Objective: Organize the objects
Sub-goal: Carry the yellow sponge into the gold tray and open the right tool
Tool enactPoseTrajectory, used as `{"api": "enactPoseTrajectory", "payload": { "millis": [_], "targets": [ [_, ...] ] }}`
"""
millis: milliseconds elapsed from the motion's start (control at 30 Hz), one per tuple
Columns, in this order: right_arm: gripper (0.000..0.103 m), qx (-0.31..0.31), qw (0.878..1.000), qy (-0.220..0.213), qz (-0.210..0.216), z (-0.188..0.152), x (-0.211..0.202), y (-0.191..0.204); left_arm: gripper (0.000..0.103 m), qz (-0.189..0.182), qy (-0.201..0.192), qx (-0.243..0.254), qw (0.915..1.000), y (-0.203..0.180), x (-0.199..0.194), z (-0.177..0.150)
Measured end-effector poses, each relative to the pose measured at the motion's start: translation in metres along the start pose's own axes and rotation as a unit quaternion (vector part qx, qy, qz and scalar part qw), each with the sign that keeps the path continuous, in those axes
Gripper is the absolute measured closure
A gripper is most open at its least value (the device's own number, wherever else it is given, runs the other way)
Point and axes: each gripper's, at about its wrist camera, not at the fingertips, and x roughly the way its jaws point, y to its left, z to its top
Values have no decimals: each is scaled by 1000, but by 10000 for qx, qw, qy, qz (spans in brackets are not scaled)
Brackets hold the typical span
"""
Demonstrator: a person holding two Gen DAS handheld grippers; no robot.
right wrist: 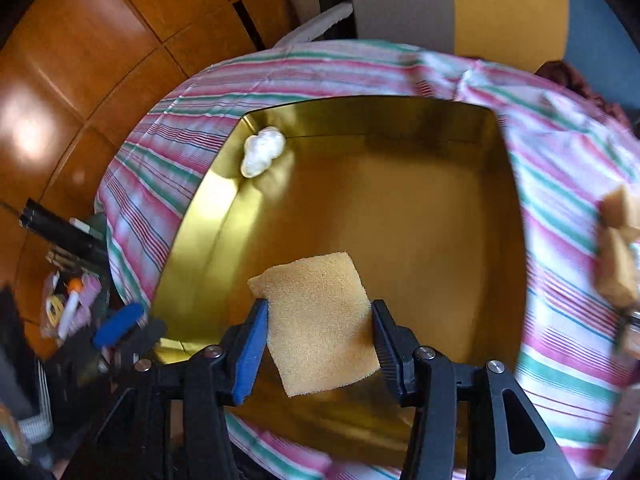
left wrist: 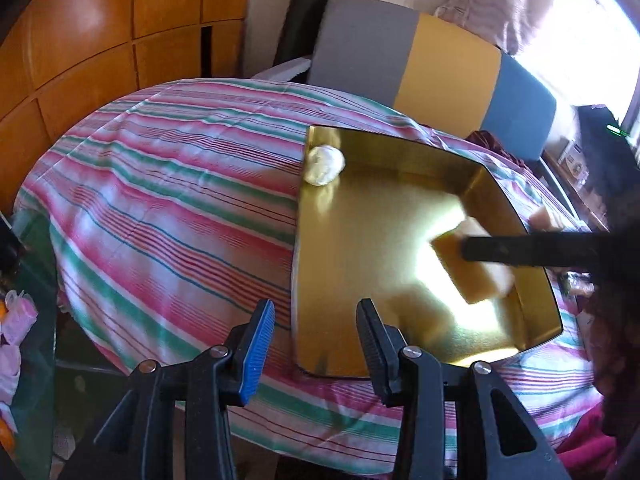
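Observation:
A shiny gold tray (left wrist: pixel 360 184) lies on the striped tablecloth (left wrist: pixel 160 200). A crumpled white ball (left wrist: pixel 324 165) sits in its far left corner, also seen as the white ball (right wrist: pixel 262 151). My right gripper (right wrist: pixel 320 322) is shut on a square yellow sponge (right wrist: pixel 320 320) and holds it just above the tray's floor (right wrist: pixel 400 208). In the left wrist view the same sponge (left wrist: pixel 468 280) shows by the tray's right wall under a black finger (left wrist: pixel 520 250). My left gripper (left wrist: pixel 316 330) stands open and empty over the tray's near left edge.
Two more yellow sponges (right wrist: pixel 620 272) lie on the cloth right of the tray. A chair with a grey, yellow and blue back (left wrist: pixel 440 60) stands behind the round table. Wooden cabinets (left wrist: pixel 100 40) line the left. Small clutter (right wrist: pixel 72 300) sits low on the left.

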Motion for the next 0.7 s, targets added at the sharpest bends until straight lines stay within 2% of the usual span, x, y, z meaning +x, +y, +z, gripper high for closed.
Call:
{"api": "enactPoseTrajectory", "payload": {
  "millis": [167,267,333,367,500,567,700],
  "targets": [
    [50,338,9993,115,129,43,37,18,60,68,-71,-148,9998,14,-4,4],
    [44,600,9979,161,154,61,56,31,60,60,-13,-195,9998,18,0,3],
    [34,859,9959,164,246,67,65,33,60,61,-2,-209,9998,20,1,3],
    [27,949,9948,156,325,67,65,34,60,59,8,-217,9997,21,2,3],
    [20,1089,9926,29,543,68,62,30,60,91,26,-306,9995,27,6,2],
    [19,1108,9917,-30,653,64,57,25,60,121,19,-336,9994,30,6,2],
    [18,952,9936,-144,584,46,39,19,60,140,-50,-348,9993,31,4,4]
  ]
}}
